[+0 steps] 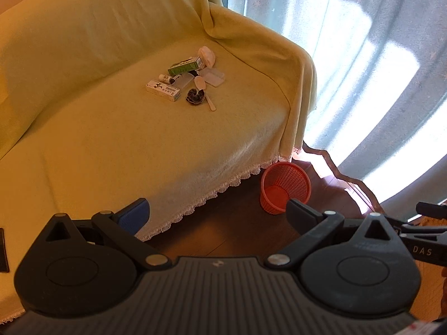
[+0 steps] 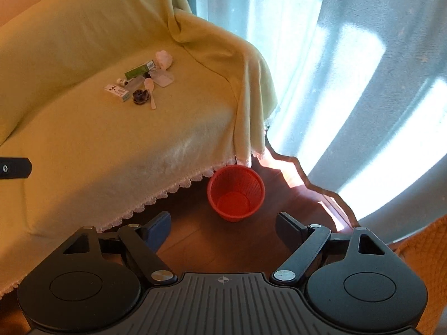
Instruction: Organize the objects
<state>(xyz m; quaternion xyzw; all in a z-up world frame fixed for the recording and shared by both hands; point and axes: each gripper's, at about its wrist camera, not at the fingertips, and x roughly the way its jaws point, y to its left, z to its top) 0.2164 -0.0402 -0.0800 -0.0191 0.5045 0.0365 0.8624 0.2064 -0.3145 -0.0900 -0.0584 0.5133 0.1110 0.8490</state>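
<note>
Nothing has been picked up yet, so this reads as the approach before the first grasp. The left gripper (image 1: 218, 213) has its jaws spread wide with nothing between them, and the right gripper (image 2: 223, 224) likewise stands open and empty; both hang well short of the things to be sorted. Those things lie in a small cluster on the seat of the sofa (image 1: 83, 128), which is draped in a yellow-green cover (image 2: 69, 145), nearer the armrest end than the middle and set back from the lace-trimmed front edge. In the cluster are a white box (image 1: 163, 90), a green box (image 1: 185, 66) behind it, a small bottle (image 1: 165, 78), a pale spoon (image 1: 204, 90) at the front, a dark scrunchie (image 1: 195, 97) touching it, a clear flat case (image 1: 213, 77) and a white rolled cloth (image 1: 207, 55) at the back. An orange mesh basket (image 2: 236, 192) stands on the wooden floor (image 2: 184, 248) just off the sofa's front corner, empty as far as can be seen, and is the likely place for them. The next move calls for carrying one gripper over the seat to an outlying piece, probably the spoon or the white box, lining the jaws across its narrow side so neighbours are not dragged
</note>
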